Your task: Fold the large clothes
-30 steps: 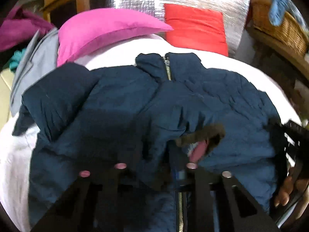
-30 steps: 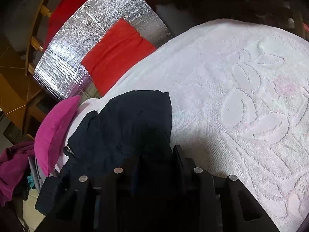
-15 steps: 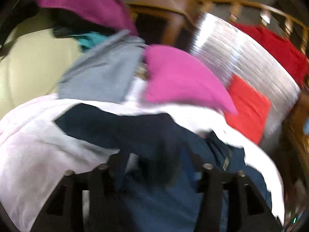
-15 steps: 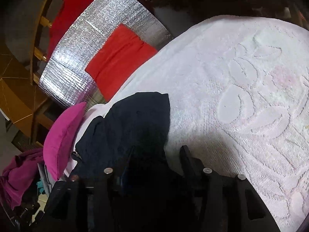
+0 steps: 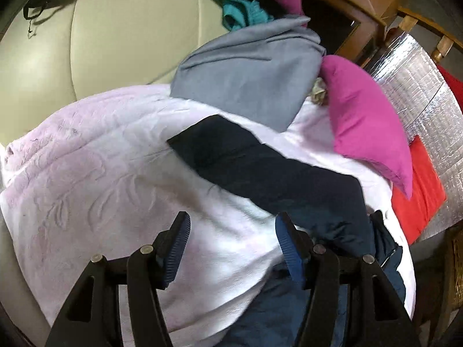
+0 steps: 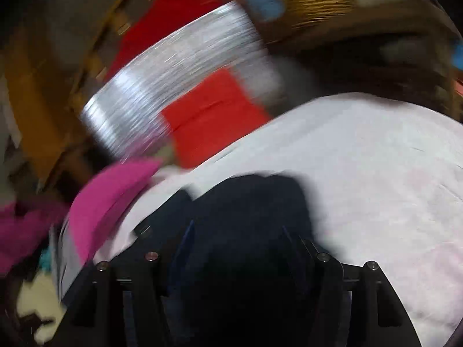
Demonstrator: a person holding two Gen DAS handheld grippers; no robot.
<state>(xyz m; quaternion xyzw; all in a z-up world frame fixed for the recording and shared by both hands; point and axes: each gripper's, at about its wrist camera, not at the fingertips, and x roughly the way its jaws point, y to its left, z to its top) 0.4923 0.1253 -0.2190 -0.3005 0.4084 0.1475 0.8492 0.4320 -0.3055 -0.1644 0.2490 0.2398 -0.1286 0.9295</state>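
Left wrist view: the left hand-held gripper (image 5: 231,240) has its jaws spread wide and grips nothing, above the white blanket (image 5: 95,179). The navy jacket (image 5: 269,173) lies on the blanket, one sleeve extended toward the grey garment (image 5: 249,69) and pink pillow (image 5: 364,121). Right wrist view, blurred: the right hand-held gripper (image 6: 237,240) jaws stand apart over the navy jacket (image 6: 249,202); whether they grip fabric cannot be determined.

White blanket (image 5: 121,190), navy jacket (image 5: 260,170), pink pillow (image 5: 364,121)
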